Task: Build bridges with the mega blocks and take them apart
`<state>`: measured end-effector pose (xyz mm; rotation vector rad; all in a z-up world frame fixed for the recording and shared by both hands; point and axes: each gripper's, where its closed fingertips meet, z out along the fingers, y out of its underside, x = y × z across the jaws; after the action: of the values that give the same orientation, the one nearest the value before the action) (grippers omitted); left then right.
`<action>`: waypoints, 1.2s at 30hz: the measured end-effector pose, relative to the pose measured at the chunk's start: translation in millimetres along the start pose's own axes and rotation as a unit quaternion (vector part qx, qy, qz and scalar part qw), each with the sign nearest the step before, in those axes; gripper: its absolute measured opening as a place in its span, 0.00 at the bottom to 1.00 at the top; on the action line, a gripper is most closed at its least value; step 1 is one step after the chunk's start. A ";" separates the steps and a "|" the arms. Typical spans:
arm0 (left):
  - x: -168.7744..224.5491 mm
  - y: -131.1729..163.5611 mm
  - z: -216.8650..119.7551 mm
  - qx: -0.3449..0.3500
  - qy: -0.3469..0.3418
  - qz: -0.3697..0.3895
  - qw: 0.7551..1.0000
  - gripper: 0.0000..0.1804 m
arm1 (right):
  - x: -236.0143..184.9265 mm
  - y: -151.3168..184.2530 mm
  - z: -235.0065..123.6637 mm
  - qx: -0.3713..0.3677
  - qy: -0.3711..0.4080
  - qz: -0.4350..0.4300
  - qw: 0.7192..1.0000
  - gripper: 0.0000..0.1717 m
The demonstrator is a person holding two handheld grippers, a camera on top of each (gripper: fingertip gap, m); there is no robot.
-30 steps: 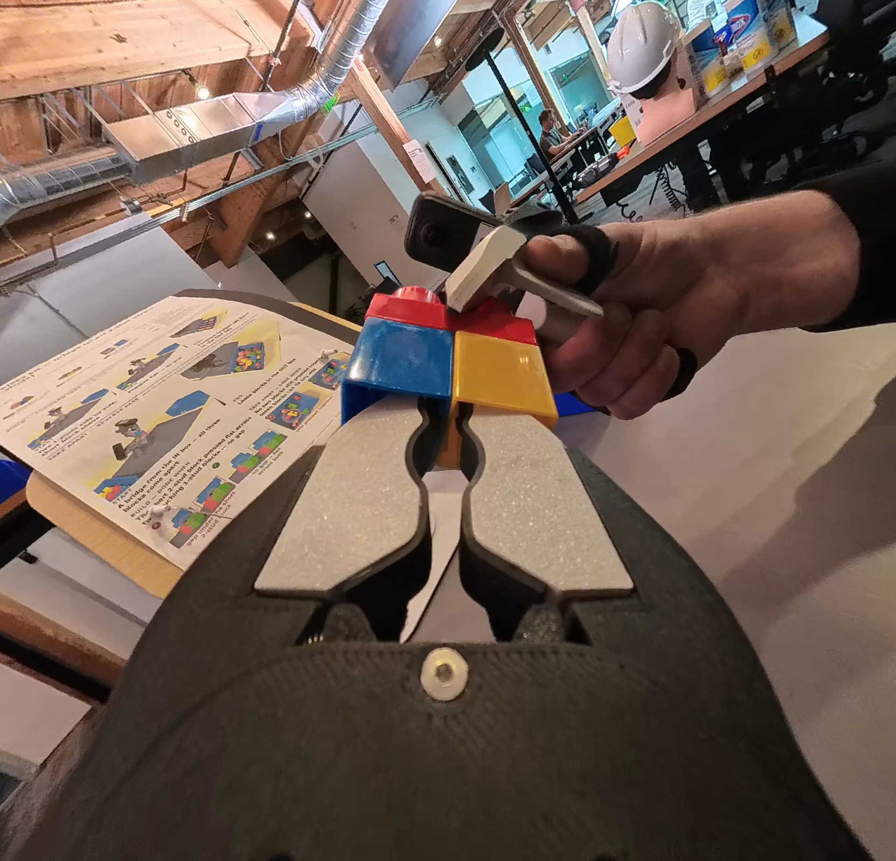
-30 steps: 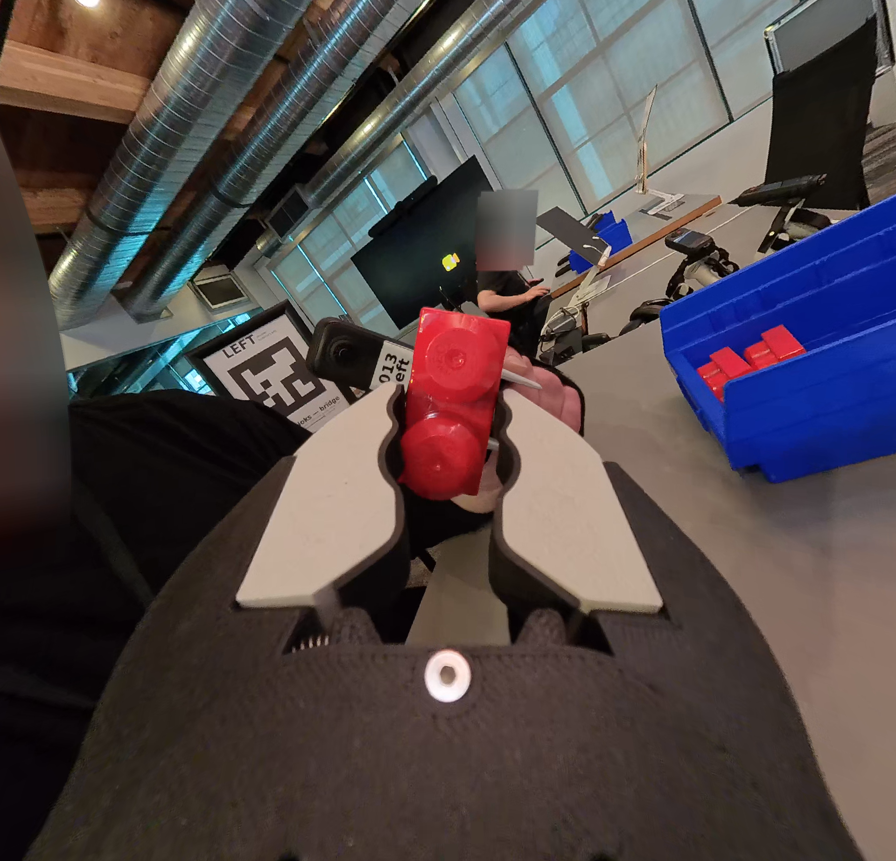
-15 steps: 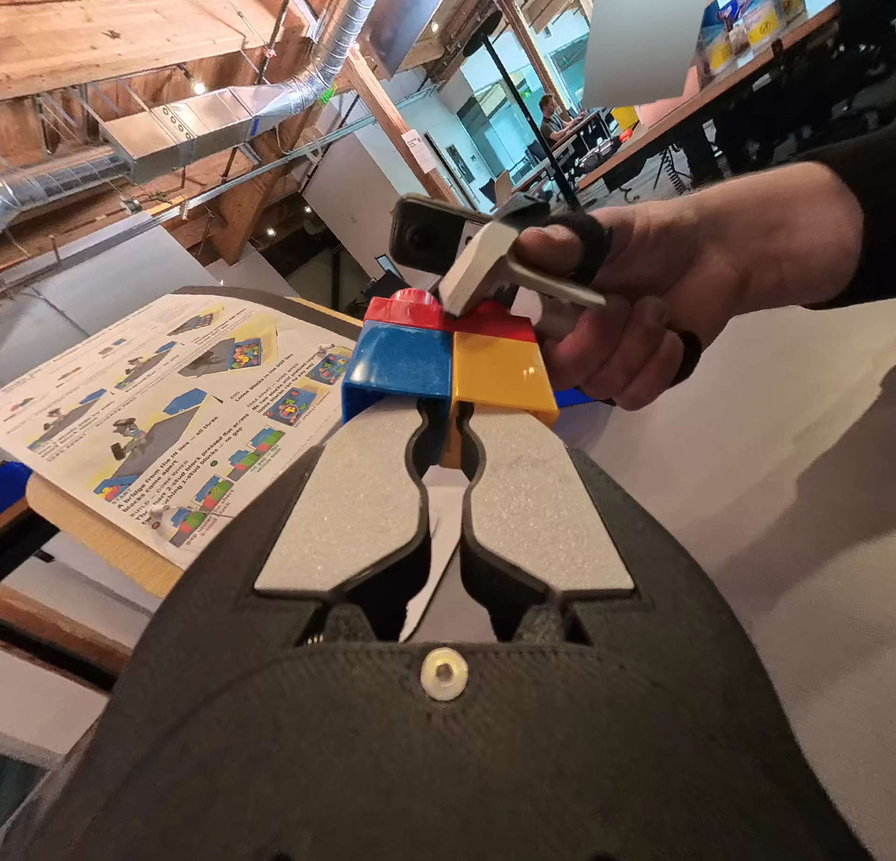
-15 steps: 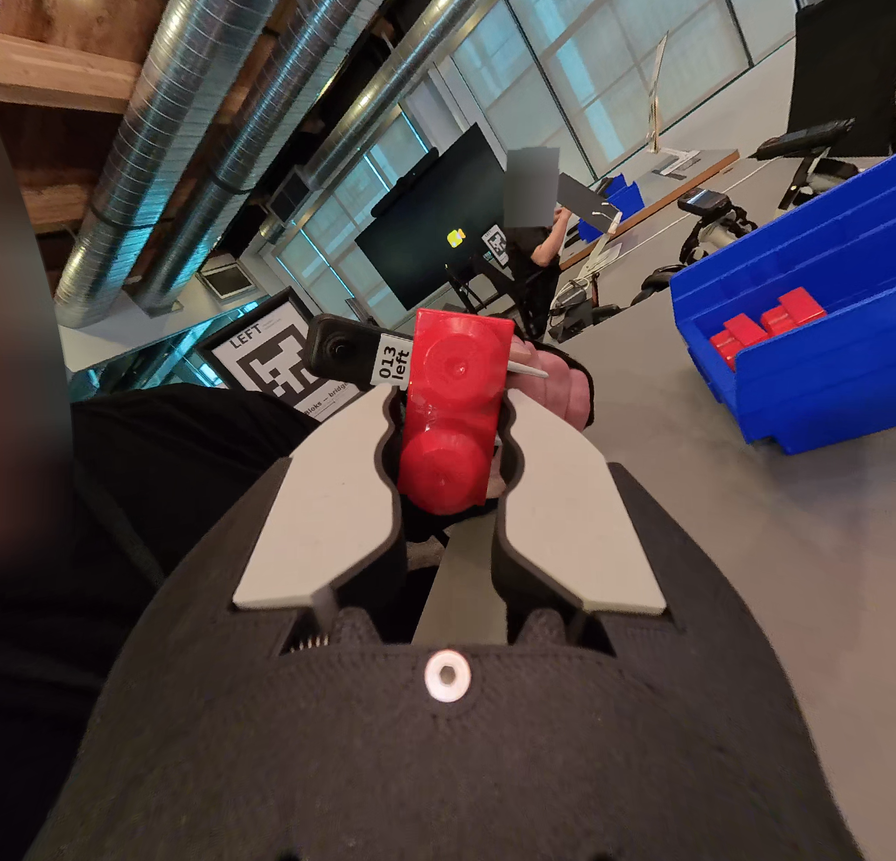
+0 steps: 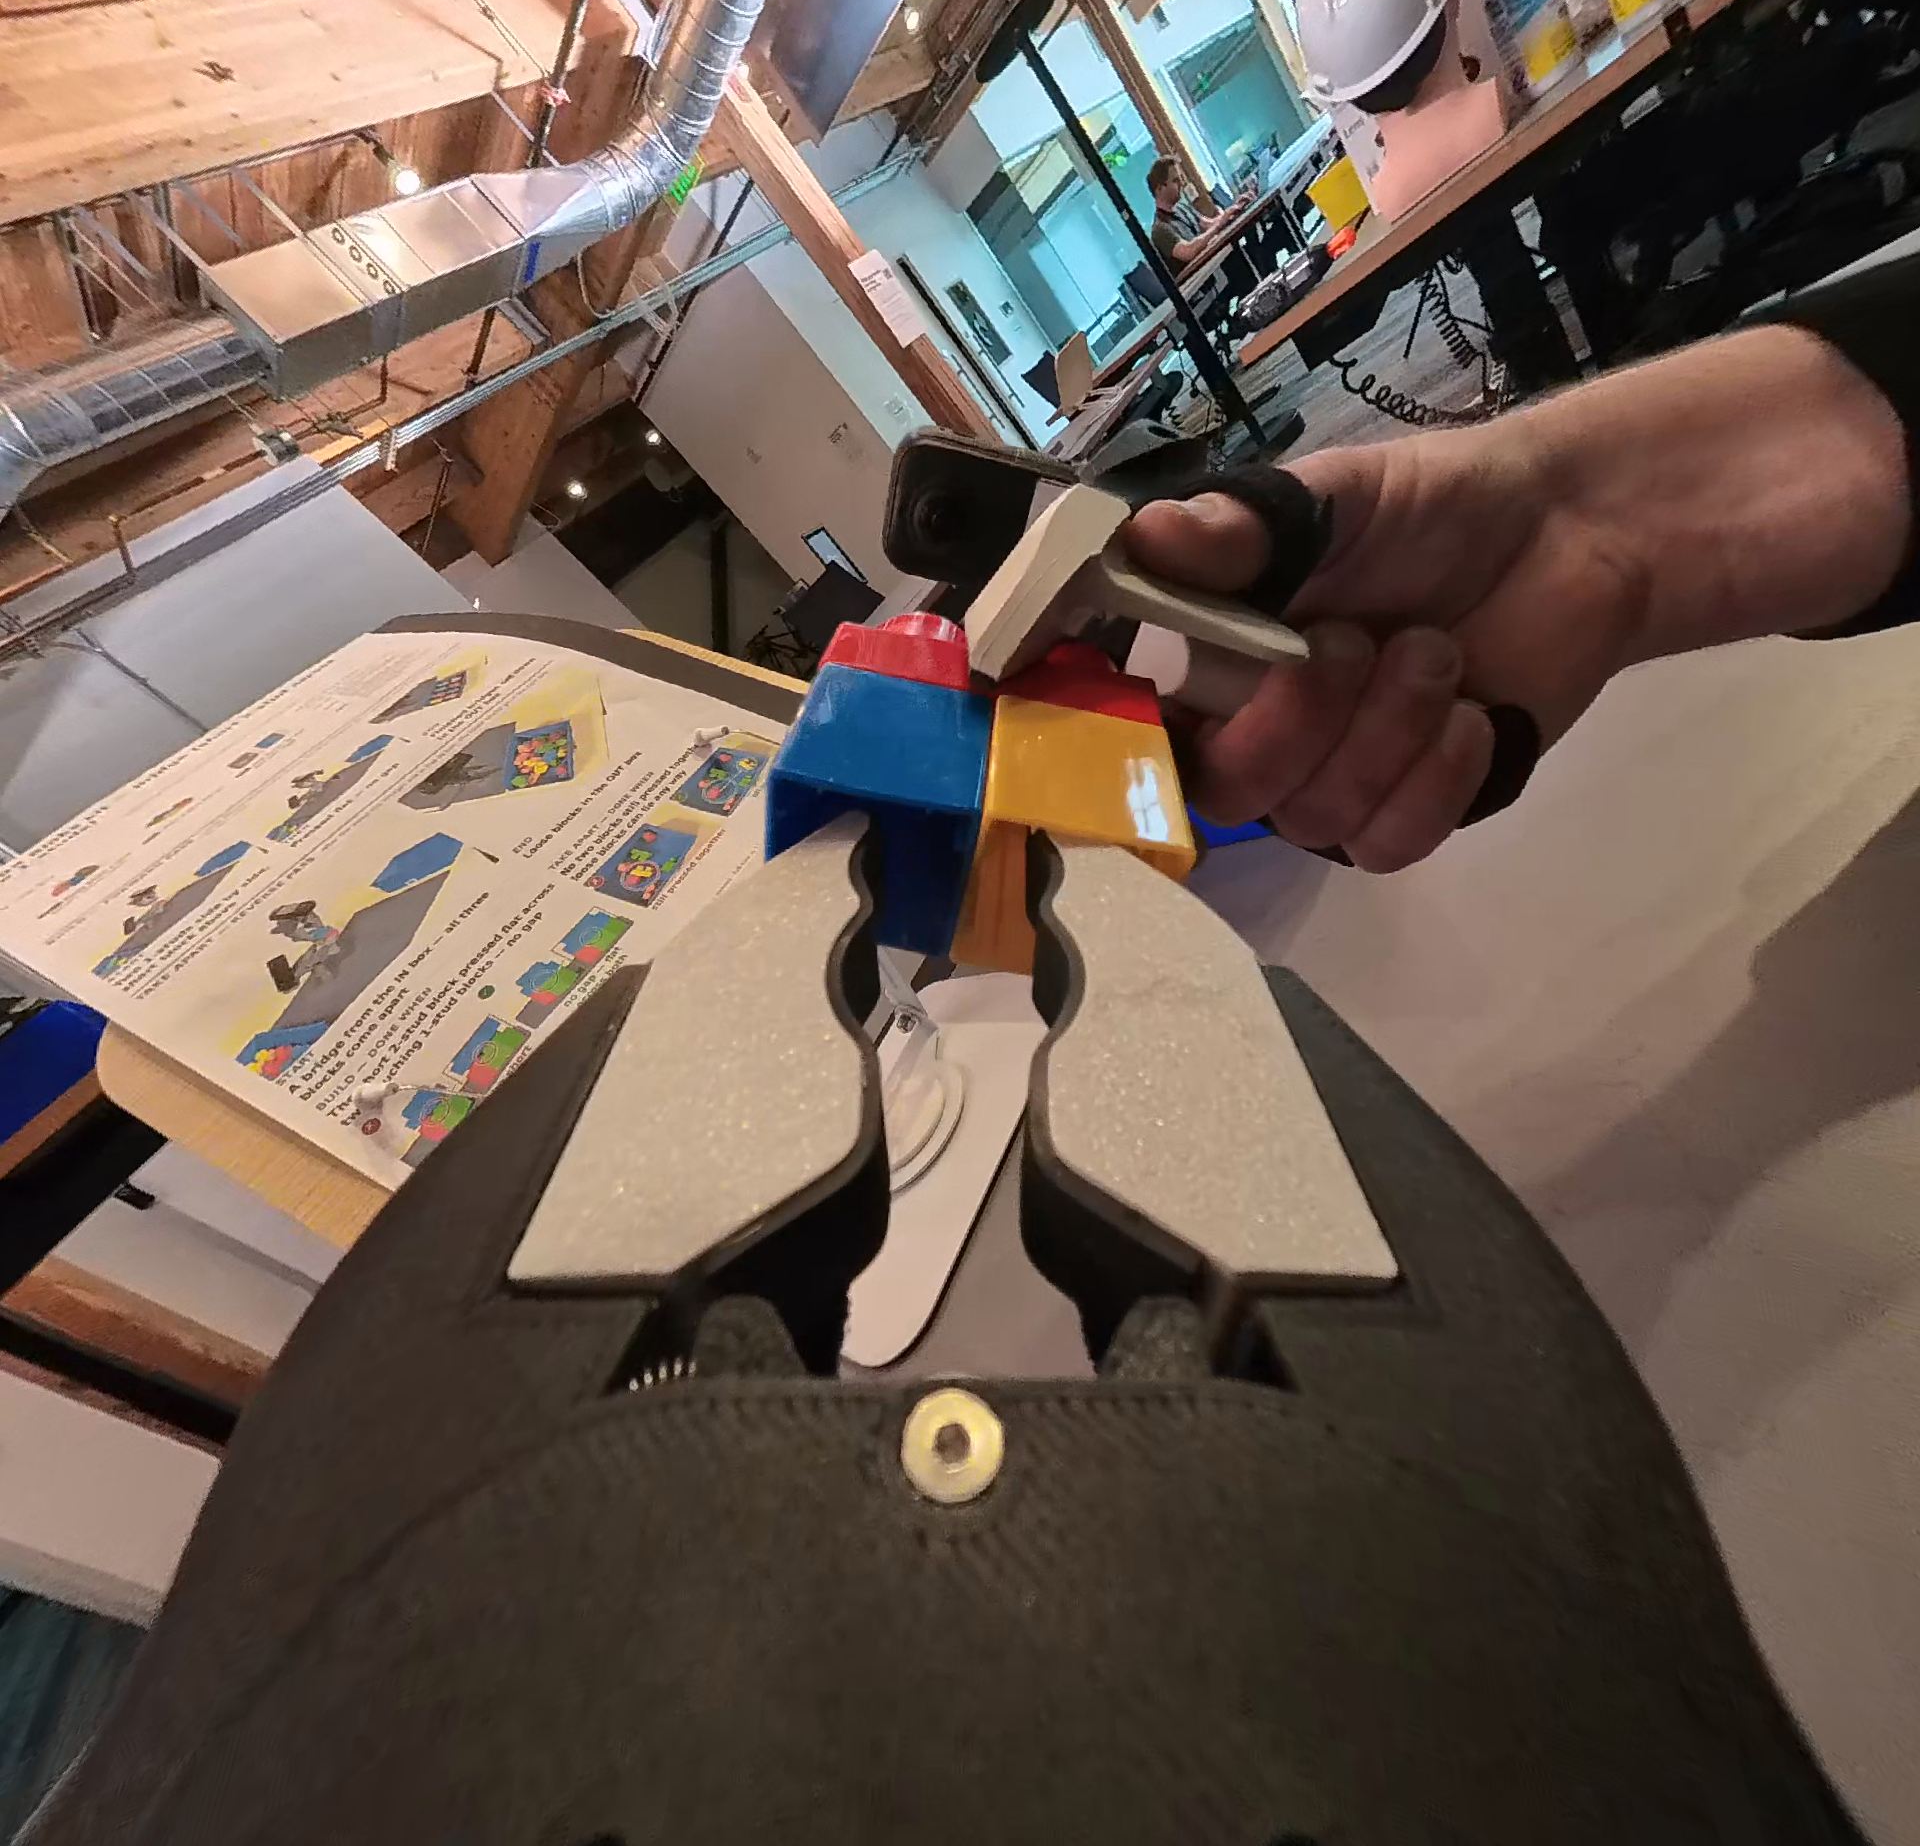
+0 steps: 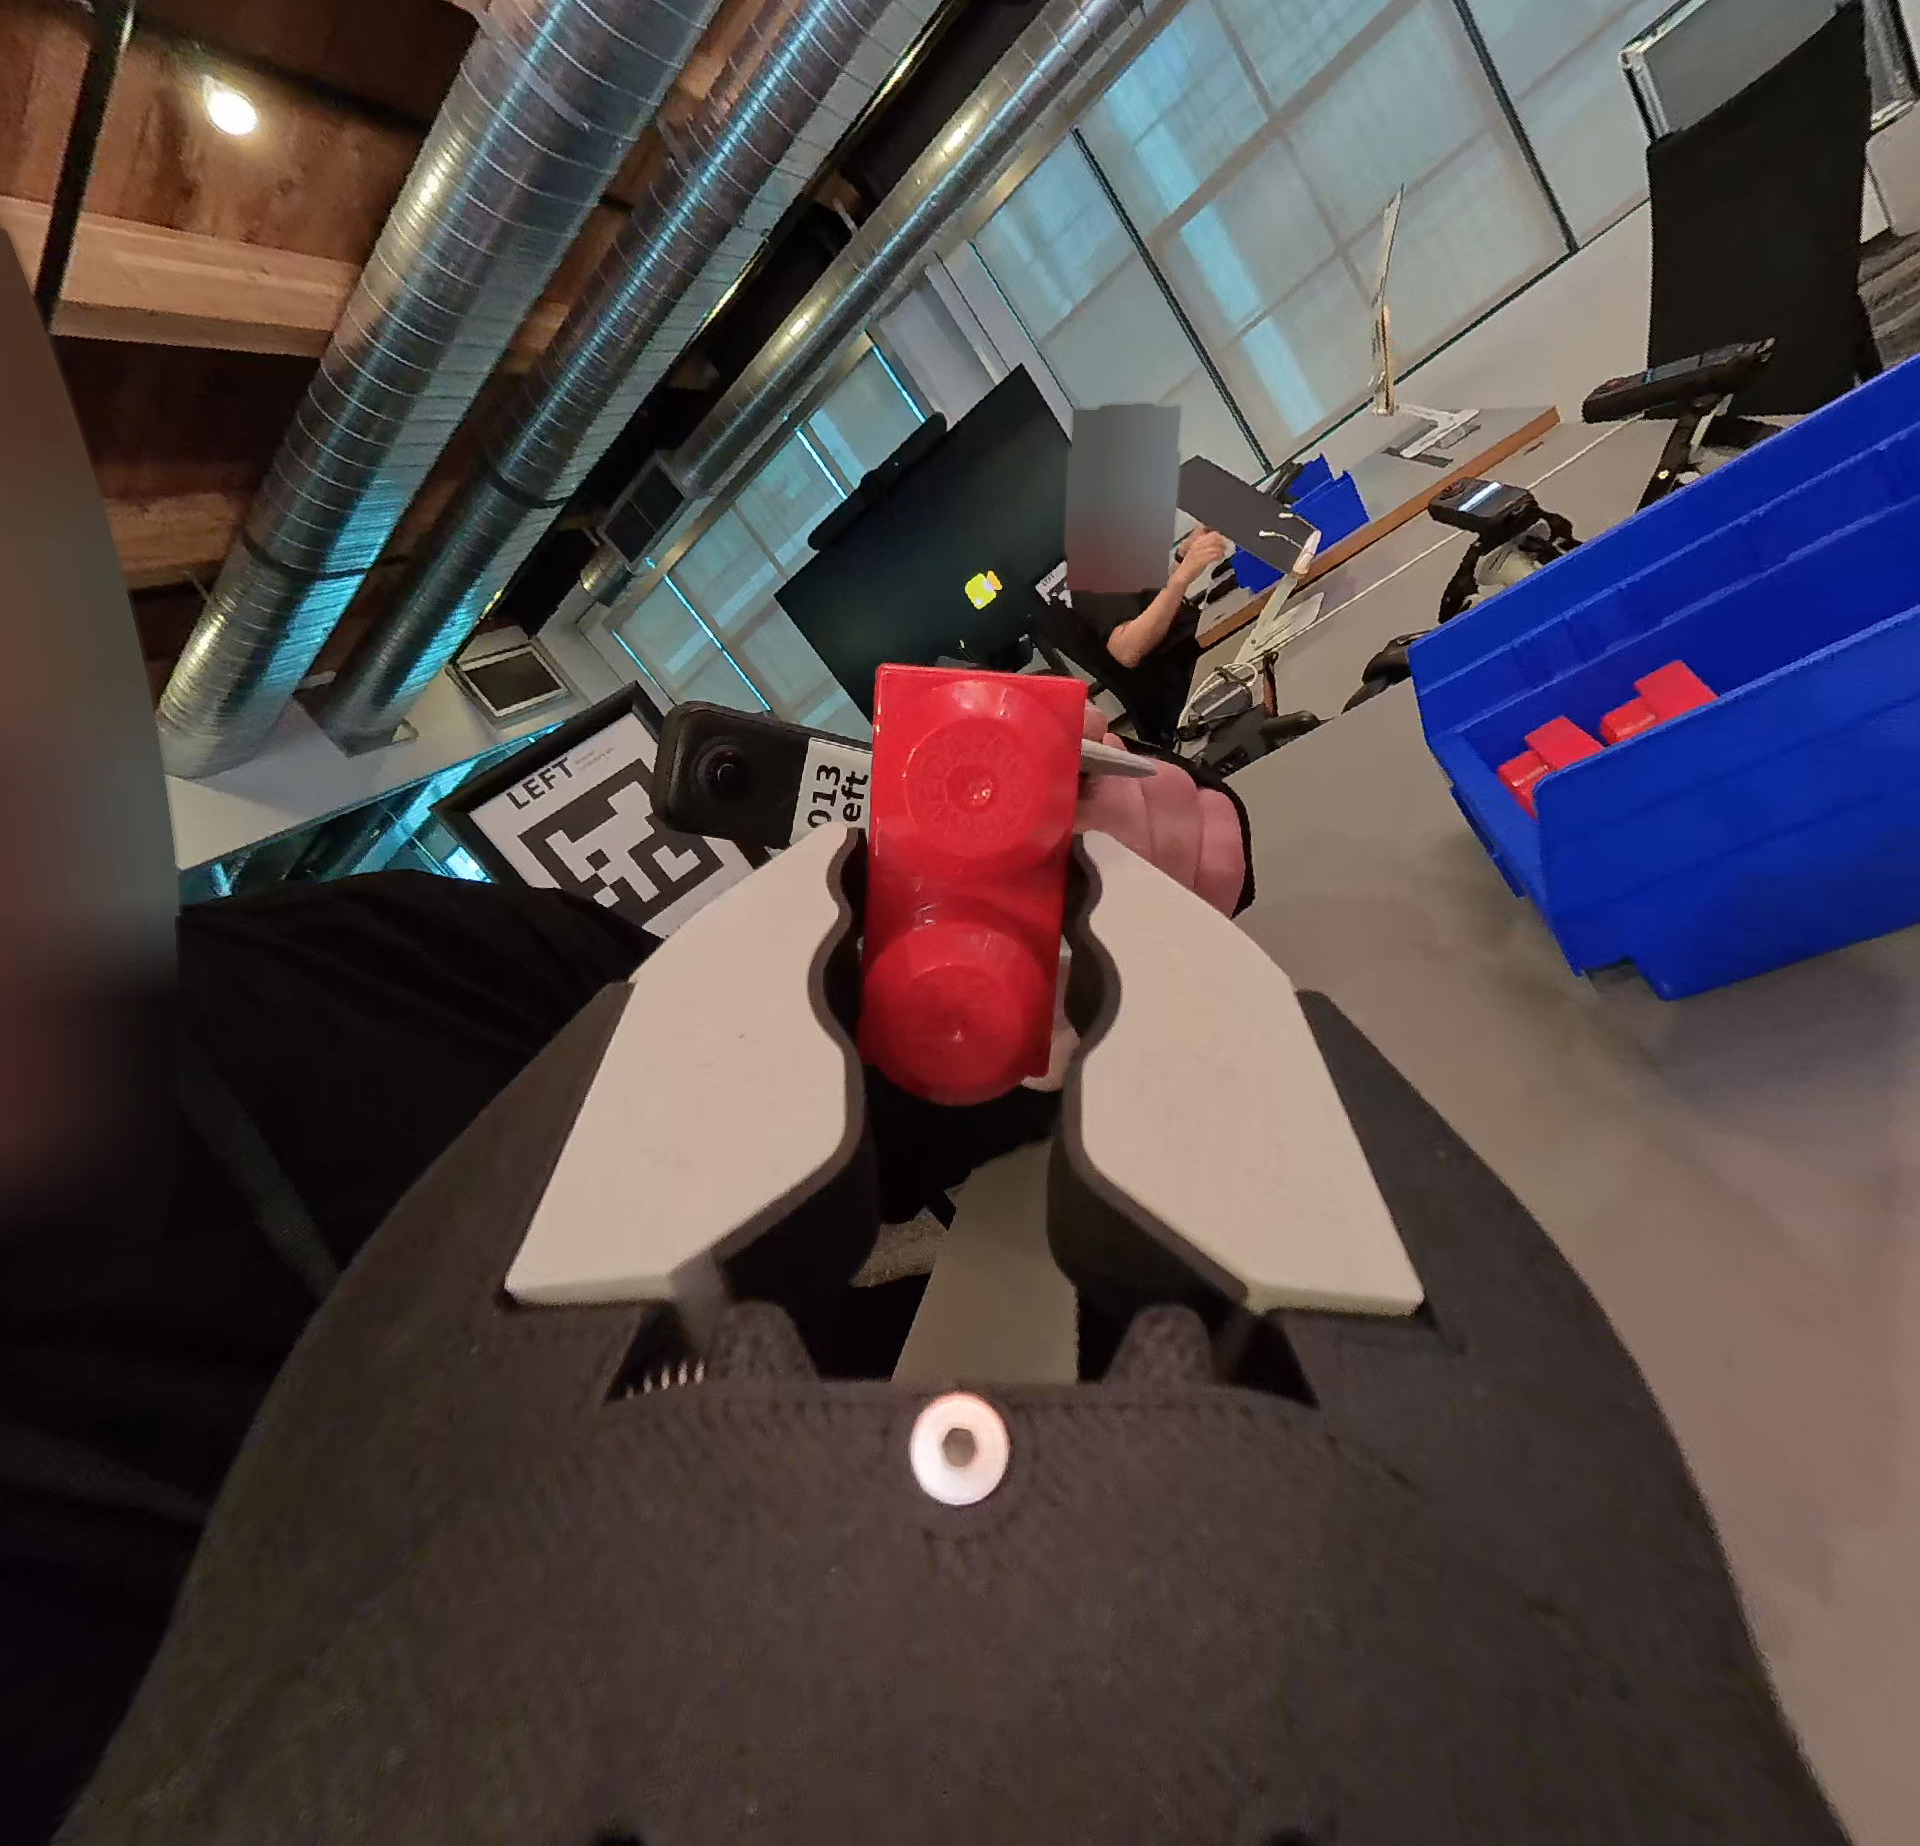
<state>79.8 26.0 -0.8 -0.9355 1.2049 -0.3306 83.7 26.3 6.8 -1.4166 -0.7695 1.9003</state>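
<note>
Here, from largest to smallest:

Grey table (image 6: 1507,1121): seen in both views, bare where it shows.

Blue bin (image 6: 1714,809): right wrist view only; stands on the table to the right, with red blocks (image 6: 1600,736) lying inside.

Instruction sheet (image 5: 343,861): left wrist view only; a printed page on a wooden board at the left, behind the bridge.

Hand (image 5: 1507,633): left wrist view; grips the handle of the right gripper.

Left gripper (image 5: 948,861): its two grey fingers reach up into the hollow undersides of the two lower blocks, one into each. The touching inner walls of both blocks stand between the fingers, but a gap shows on each side, so the claw is open.

Right gripper (image 6: 966,882): closed on the red block, pads pressed against its two long sides.

Bridge: held in the air between the two grippers, above the table.
- Red block (image 6: 971,861): two studs; the right view faces its studded top, long axis running away from the camera along the fingers. In the left view it lies crosswise on top.
- Blue block (image 5: 894,757) and yellow block (image 5: 1081,768): left view only; side by side, touching, under the red block, open bottoms toward the camera
</note>
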 end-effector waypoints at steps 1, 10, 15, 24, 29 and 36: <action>-0.6 0.0 -0.3 0.001 0.001 -0.004 1.000 0.14 | 0.5 -0.7 -0.6 0.004 -0.001 0.002 1.000 0.21; -6.5 -1.0 -4.4 0.023 0.009 -0.046 0.999 0.18 | -1.0 -10.6 -6.9 0.037 -0.010 -0.004 0.999 0.21; -7.0 -1.3 -5.9 0.030 0.015 -0.053 0.998 0.22 | 0.5 -13.5 -10.4 0.044 -0.006 -0.006 0.999 0.21; -8.4 -3.2 -7.4 0.052 0.031 -0.096 0.994 0.25 | 0.9 -14.6 -13.9 0.041 0.006 -0.030 0.999 0.21; -11.5 -13.3 -9.4 0.108 0.080 -0.228 0.964 0.29 | -2.7 -15.2 -12.9 0.021 0.035 -0.107 0.993 0.21; -2.1 -14.9 0.5 0.124 0.140 -0.348 0.919 0.30 | -9.0 -12.8 -8.3 0.002 0.049 -0.174 0.984 0.21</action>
<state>83.1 18.7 11.9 -1.0940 1.0148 -1.1948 95.5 28.0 19.9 -1.2667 -0.8988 1.5532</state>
